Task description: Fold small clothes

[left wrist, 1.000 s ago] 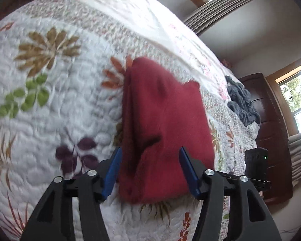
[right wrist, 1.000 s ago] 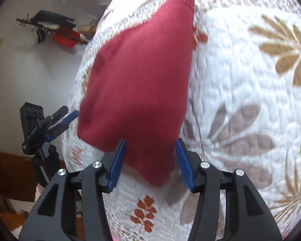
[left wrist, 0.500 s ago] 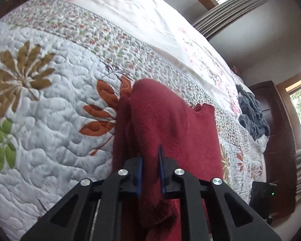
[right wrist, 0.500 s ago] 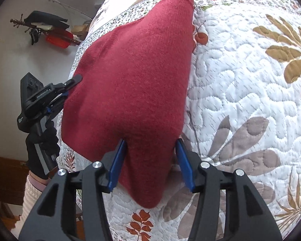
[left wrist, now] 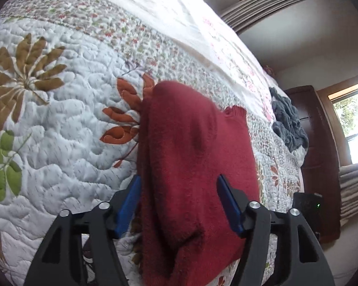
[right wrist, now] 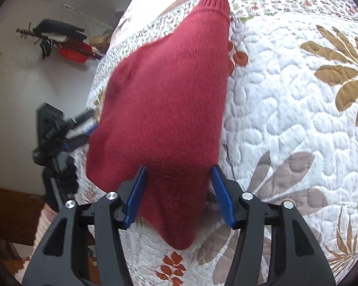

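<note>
Both tongs gape, left gripper (left wrist: 177,205) and right gripper (right wrist: 179,195) straddling the red sweater (right wrist: 164,109) ungripped; closing here risks bunching thick knit or snagging the quilt (right wrist: 286,124) beneath it.

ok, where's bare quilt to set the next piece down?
Bare quilt lies left of the red sweater, around the brown flower. Right of the sweater only a narrow strip runs along the bed edge, and the grey garment sits farther up.

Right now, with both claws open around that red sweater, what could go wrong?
The fuzzy red knitted sweater lies loose on the white floral quilt. The right claw straddles a narrow corner; closing might pinch only one layer. The left claw could snag quilt beside the bunched edge, undoing the fold.
</note>
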